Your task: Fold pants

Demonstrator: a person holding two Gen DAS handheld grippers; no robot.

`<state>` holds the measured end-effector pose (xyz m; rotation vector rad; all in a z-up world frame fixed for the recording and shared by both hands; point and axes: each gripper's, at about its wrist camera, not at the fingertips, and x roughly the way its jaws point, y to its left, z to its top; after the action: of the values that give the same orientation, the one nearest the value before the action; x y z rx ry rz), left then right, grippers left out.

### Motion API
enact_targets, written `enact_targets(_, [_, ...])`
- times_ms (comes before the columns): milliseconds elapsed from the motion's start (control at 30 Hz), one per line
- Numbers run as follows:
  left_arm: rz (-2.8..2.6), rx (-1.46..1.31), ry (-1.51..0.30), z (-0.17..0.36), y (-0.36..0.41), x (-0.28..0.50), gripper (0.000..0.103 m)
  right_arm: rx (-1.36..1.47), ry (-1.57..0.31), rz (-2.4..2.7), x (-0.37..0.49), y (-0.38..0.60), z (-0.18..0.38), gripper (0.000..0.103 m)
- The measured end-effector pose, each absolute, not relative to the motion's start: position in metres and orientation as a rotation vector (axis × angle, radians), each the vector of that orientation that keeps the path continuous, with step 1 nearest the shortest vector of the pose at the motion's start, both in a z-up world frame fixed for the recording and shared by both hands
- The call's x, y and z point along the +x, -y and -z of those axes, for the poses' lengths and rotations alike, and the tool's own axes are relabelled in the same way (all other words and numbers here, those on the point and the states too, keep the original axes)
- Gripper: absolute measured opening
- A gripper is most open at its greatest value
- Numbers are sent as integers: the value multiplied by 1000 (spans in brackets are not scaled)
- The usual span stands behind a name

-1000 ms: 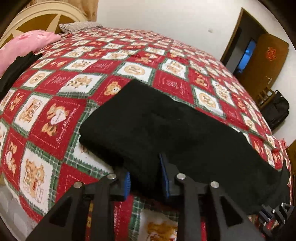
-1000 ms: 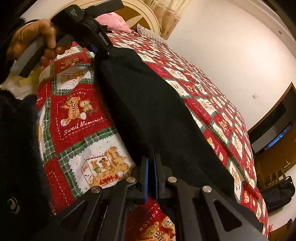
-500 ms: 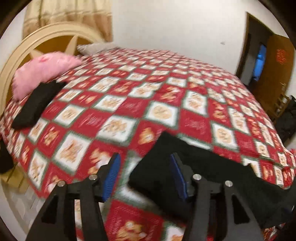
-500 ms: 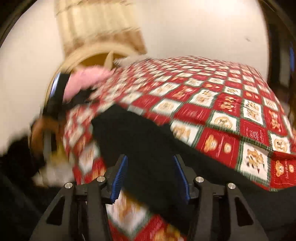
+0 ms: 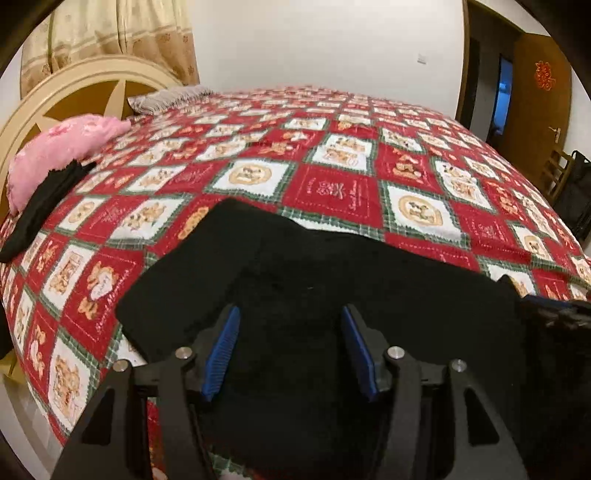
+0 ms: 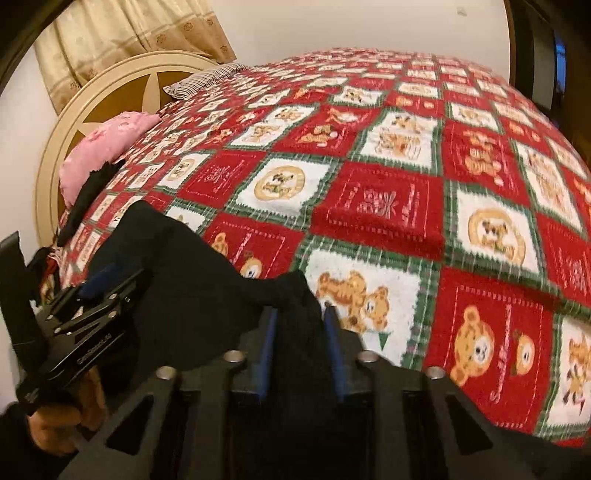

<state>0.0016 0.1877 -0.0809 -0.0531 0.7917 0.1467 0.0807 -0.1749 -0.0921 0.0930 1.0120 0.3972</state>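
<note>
My left wrist view looks across a bed under a red, white and green teddy-bear quilt (image 5: 332, 188). The black pants (image 5: 332, 280) lie flat along the quilt's near edge, folded into a broad band. My left gripper (image 5: 290, 352) hovers over them with its blue pads spread wide, having just opened further; dark fabric shows in the gap, but the pads do not press on it. Only this view shows a brown door (image 5: 535, 110) on the right, with a dark bag (image 5: 576, 199) near it. At its right edge, the tip of my right gripper (image 5: 554, 310) shows against the pants' far end.

My right wrist view shows what the left misses: my right gripper has just closed to a narrow gap, pinching a raised bunch of pants fabric between its pads. It also shows my left gripper from the side, with a hand (image 6: 59, 413) on its handle.

Both views show a pink pillow (image 5: 55, 151), a second dark garment (image 5: 40, 206) beside it, the cream headboard (image 5: 74, 81) and beige curtains (image 5: 110, 33).
</note>
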Motion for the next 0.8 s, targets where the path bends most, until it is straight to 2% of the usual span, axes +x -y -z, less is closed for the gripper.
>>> enact_targets(233, [-145,-39,-778,83,-185,2,66,284,-1028,-367,91,197,99,11])
enact_targets(400, [-133,-53,-784,84,-187,3,66,446,-1020,-398,88,214,96,14])
enact_targets(633, [-136,-38,-784,85,-185,3,68,460,-829,-160,51,282,29,15])
enact_targets(700, [-134,-40,-786,85,-185,3,68,427,-772,6,33,321,14,26])
enact_targets(767, [-135,-40,-786,85,-185,3,68,429,-730,191,15,368,7,70])
enact_targets(800, [-138,-38,-788,85,-185,3,69,445,-722,287,6,393,7,77])
